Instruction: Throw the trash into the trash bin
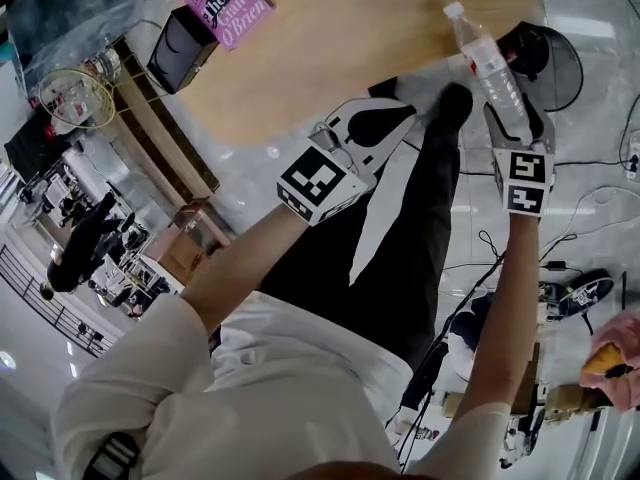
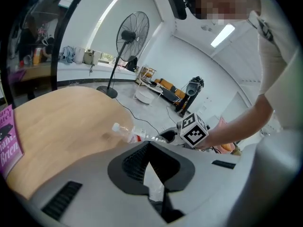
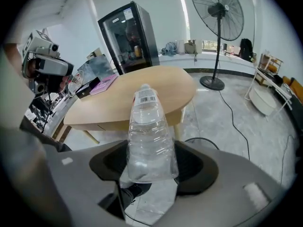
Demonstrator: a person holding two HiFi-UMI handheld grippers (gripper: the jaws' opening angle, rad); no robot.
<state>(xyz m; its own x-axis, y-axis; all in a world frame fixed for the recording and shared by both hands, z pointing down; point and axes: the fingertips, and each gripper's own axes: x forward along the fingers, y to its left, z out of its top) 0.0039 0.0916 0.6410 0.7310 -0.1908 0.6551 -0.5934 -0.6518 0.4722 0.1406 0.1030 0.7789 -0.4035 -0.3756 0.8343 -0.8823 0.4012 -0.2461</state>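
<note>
One clear bottle (image 3: 150, 141) is clamped in the right gripper's (image 3: 151, 169) wide-set jaws; release only once over the likely bin (image 1: 570, 68) just beyond them, with the left gripper's (image 2: 150, 148) jaws closed and empty.

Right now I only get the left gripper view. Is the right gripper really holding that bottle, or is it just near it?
Observer: It's holding it. In the right gripper view, the right gripper has its fingers closed on the lower body of the clear bottle.
Operator: And the dark thing beside it, is that the bin?
Observer: It looks like it. The head view shows a black mesh bin on the floor by the table, right next to the bottle.
</note>
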